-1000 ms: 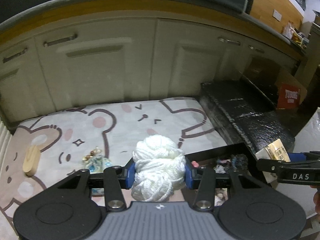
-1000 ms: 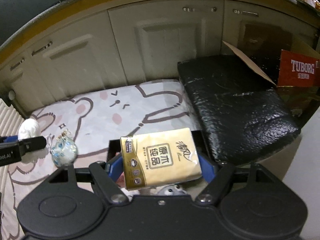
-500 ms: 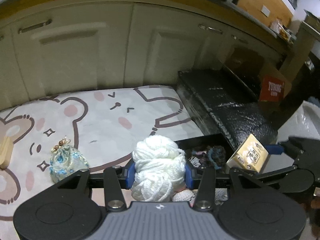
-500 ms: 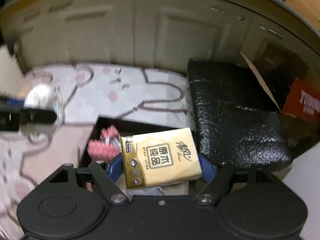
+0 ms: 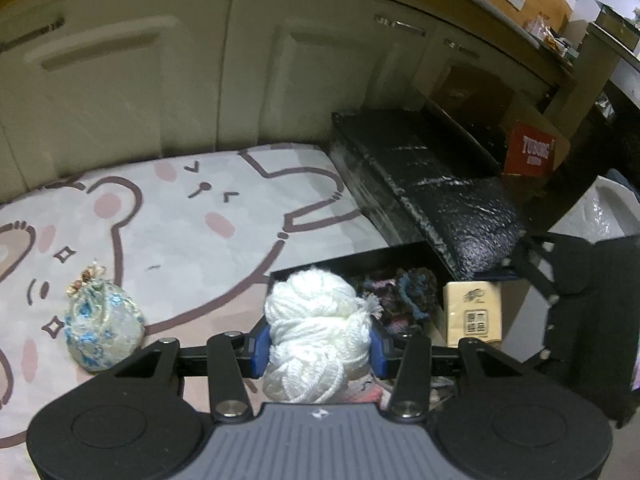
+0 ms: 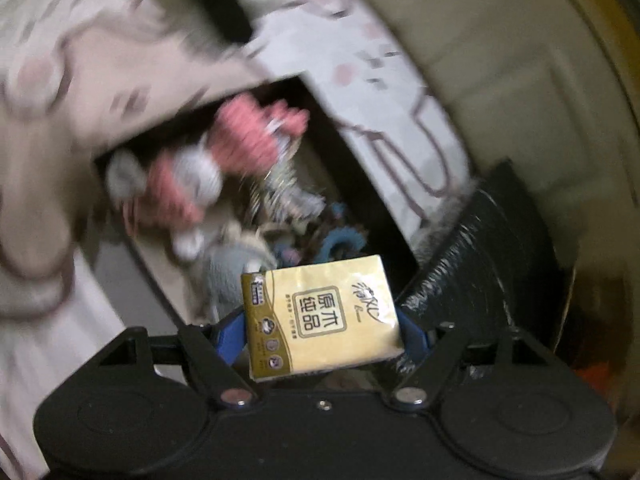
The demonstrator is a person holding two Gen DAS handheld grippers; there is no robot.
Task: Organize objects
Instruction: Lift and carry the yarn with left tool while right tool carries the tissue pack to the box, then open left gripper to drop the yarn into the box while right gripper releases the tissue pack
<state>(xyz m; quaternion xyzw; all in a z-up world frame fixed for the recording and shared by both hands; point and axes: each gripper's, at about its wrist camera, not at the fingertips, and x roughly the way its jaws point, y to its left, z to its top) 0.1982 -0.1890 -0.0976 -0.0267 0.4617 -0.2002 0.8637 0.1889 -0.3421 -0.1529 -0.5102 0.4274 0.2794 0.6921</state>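
Left wrist view: pouch [image 5: 103, 326] on open mat [image 5: 180, 232]; left claw [image 5: 320, 344] clamps white yarn [image 5: 318, 328] over the black box's [image 5: 344, 258] left edge. Right claw [image 6: 322, 330] clamps a tissue pack [image 6: 322, 314] above the box's crowded interior.

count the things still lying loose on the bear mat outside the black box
1: the blue floral pouch lies on the bear mat, left of the black box. More may lie outside the frame.

White yarn ball [image 5: 318, 330], gold tissue pack [image 6: 322, 317].
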